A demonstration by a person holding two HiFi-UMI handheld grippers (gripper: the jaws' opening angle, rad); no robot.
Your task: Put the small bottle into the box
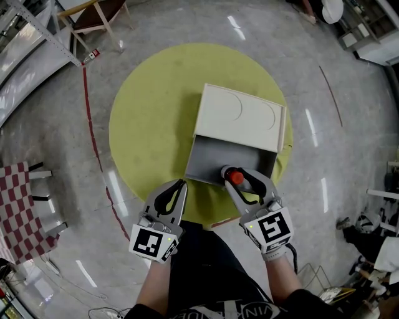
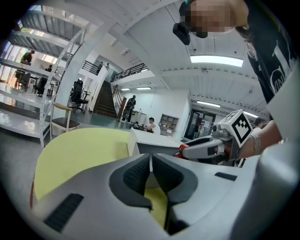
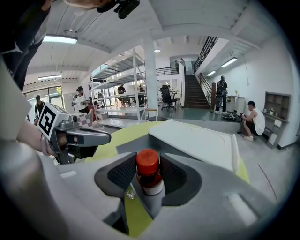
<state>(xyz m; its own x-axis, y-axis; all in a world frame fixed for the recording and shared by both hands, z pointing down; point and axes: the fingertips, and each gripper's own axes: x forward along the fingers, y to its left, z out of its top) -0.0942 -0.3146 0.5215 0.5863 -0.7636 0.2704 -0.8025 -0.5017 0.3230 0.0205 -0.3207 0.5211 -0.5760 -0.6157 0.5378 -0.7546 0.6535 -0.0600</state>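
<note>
Right now the right gripper (image 1: pixel 237 175) has its fingers (image 3: pixel 123 172) closed on the small bottle (image 3: pixel 149 178), pinching the body just below the red cap. The bottle hangs at the near wall of the box (image 1: pixel 211 156), toward the near right corner of its open grey part. Whether it has fully cleared that wall cannot be told.

The main risk is probably letting go too soon. If the bottle comes down on the near wall rather than past it, it could tip back onto the desk (image 1: pixel 146 124). From there it could roll off the near edge, which lies just behind the box. A second risk is the grip itself: the hold is high on a smooth round body, so the bottle may swing or slip sideways as it is lowered. It could also land on its side.

The cream lid (image 1: pixel 240 112) covers the far half of the box, so only the near half is open. Pushing too far forward would knock the bottle against the lid's edge.

The left gripper (image 1: pixel 179 185) hangs over the near edge of the desk, left of the box, its fingers (image 2: pixel 136 174) pressed together on nothing. It stands clear of the way in.

Well apart on the floor are a wooden stool (image 1: pixel 93 15) and a checked cloth (image 1: pixel 19 205).
</note>
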